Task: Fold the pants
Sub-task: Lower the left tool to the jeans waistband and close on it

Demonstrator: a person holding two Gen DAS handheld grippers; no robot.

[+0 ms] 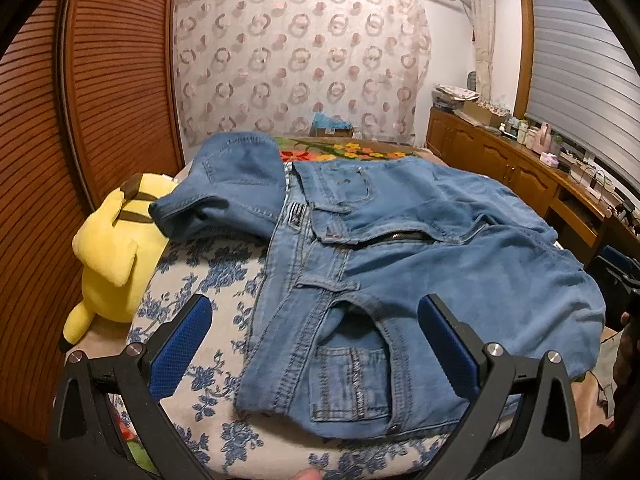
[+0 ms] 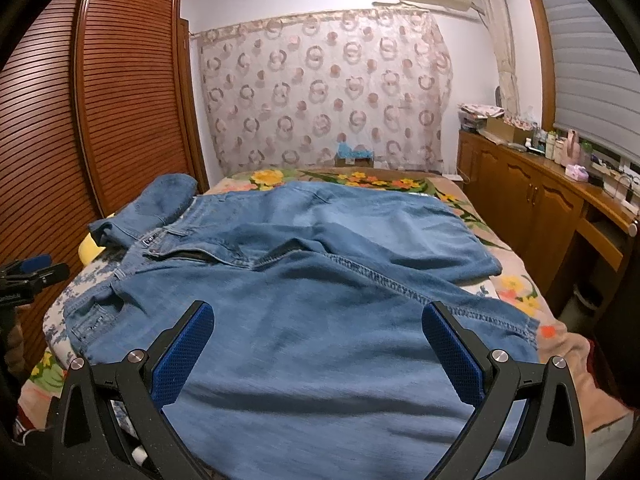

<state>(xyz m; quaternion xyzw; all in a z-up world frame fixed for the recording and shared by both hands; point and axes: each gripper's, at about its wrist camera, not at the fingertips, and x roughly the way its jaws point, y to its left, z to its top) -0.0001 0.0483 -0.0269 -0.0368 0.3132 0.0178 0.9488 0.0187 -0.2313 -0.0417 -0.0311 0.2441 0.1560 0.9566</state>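
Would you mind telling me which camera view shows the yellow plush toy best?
The left wrist view: the plush toy lies in plain sight left of the jeans, against the wardrobe. In the right wrist view only a yellow sliver shows, under the jeans' turned-up waistband corner.

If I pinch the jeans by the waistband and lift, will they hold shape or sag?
The jeans will likely sag: the cloth already lies rumpled. The waistband, with thicker seams, probably grips better than a leg. They may drag on the bedspread.
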